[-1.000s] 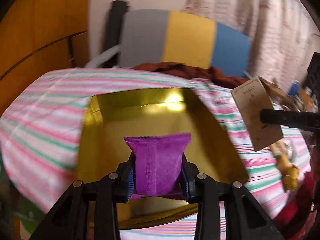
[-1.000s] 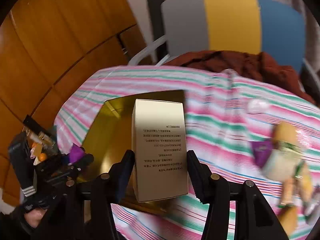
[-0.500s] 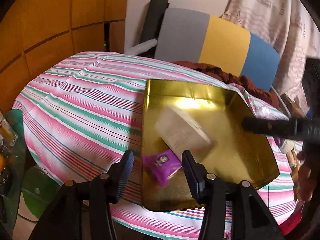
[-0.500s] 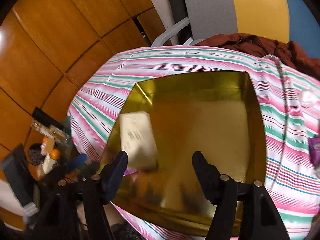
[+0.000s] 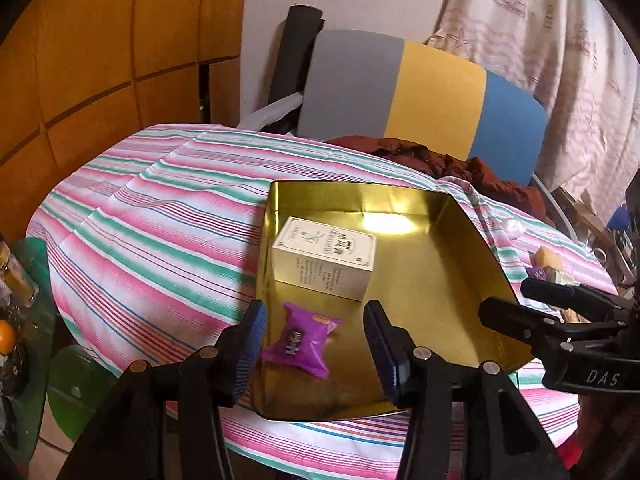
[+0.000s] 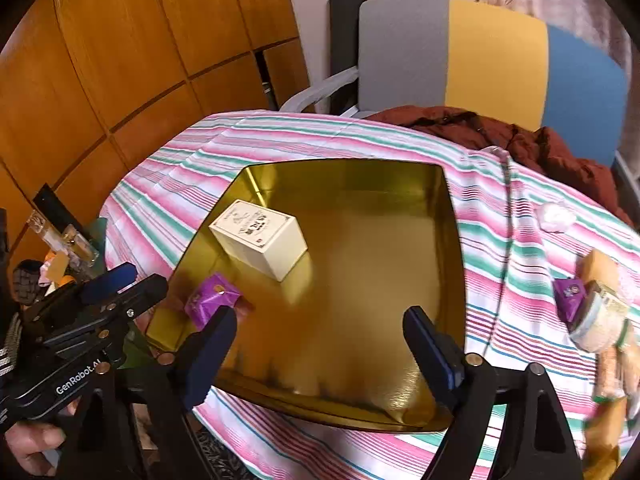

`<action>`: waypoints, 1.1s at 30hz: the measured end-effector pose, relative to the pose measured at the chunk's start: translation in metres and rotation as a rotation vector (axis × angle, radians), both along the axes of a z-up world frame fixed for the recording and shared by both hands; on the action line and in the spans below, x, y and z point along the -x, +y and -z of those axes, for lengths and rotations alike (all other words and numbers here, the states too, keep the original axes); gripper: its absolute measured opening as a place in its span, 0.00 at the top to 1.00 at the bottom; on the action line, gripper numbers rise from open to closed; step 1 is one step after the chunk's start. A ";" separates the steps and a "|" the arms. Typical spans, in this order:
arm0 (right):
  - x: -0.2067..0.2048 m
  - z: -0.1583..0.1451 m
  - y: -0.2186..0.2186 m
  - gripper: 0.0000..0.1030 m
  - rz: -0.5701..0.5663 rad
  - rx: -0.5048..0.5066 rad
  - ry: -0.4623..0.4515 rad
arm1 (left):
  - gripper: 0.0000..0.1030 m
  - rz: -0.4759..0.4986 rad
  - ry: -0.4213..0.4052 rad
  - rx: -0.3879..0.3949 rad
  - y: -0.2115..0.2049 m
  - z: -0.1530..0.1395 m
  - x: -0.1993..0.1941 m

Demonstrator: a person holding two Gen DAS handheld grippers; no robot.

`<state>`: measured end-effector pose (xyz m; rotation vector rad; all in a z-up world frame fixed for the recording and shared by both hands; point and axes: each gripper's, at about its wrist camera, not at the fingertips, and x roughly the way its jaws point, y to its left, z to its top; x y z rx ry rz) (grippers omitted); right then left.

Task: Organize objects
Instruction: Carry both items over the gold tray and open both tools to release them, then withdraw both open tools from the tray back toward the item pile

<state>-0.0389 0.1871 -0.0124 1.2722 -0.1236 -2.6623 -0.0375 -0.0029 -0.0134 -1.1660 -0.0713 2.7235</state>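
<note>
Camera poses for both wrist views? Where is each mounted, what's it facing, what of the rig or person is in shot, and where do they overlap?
Left wrist: on the left tool, looking forward and down at the gold tray; its open fingers frame the purple packet; the right tool enters at right.
Right wrist: on the right tool, facing the same tray from nearer the snack pile; the left tool and a hand show at left.
Shared: tray, white box, purple packet, striped cloth, chair.
</note>
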 end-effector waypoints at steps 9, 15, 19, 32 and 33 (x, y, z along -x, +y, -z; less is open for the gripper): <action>-0.021 -0.015 0.010 0.02 0.066 -0.073 0.109 | 0.51 0.036 0.036 0.042 0.015 -0.004 -0.009; -0.029 -0.016 0.022 0.00 0.100 -0.086 0.130 | 0.51 0.078 0.042 0.045 0.027 -0.005 -0.014; -0.032 -0.010 0.037 0.00 0.144 -0.082 0.108 | 0.51 0.114 0.037 0.042 0.035 -0.003 -0.015; -0.071 -0.005 0.129 0.00 0.360 -0.060 0.071 | 0.51 0.226 0.012 0.006 0.066 -0.004 -0.014; -0.076 -0.005 0.139 0.00 0.383 -0.058 0.065 | 0.51 0.246 0.010 0.002 0.071 -0.004 -0.014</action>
